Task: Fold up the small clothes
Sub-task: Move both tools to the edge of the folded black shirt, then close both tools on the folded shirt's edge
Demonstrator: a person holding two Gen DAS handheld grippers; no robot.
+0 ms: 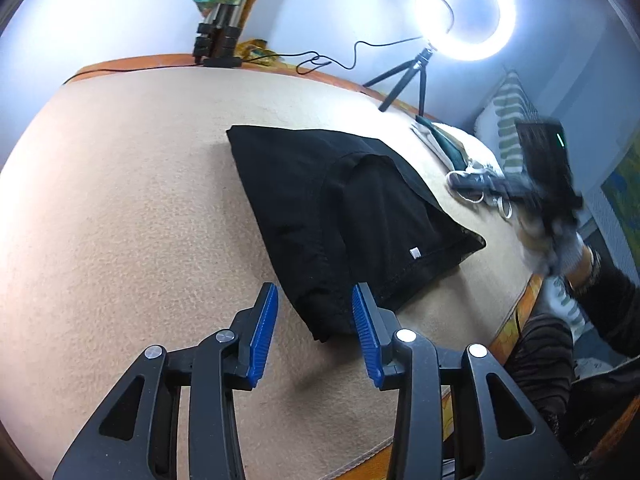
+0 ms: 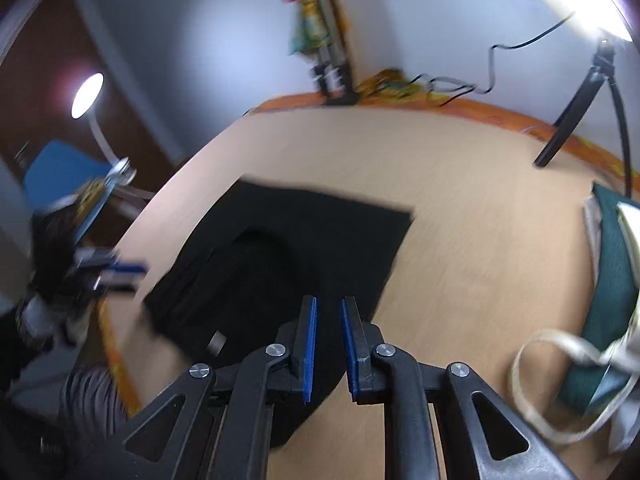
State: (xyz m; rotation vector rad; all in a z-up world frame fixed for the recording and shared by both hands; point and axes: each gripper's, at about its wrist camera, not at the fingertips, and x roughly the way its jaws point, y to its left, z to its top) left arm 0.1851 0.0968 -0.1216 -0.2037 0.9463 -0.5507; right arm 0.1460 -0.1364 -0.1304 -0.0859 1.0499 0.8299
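Black garment [image 1: 340,216], folded, lying on beige blanket [image 1: 120,220]; left gripper [image 1: 316,300] hovering at its near corner, jaws standing apart, empty; right gripper [image 2: 329,312] hovering over it, jaws slightly apart, empty

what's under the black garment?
The black garment lies folded on a beige blanket that shows all around it. Whatever sits directly beneath or between its layers is covered.
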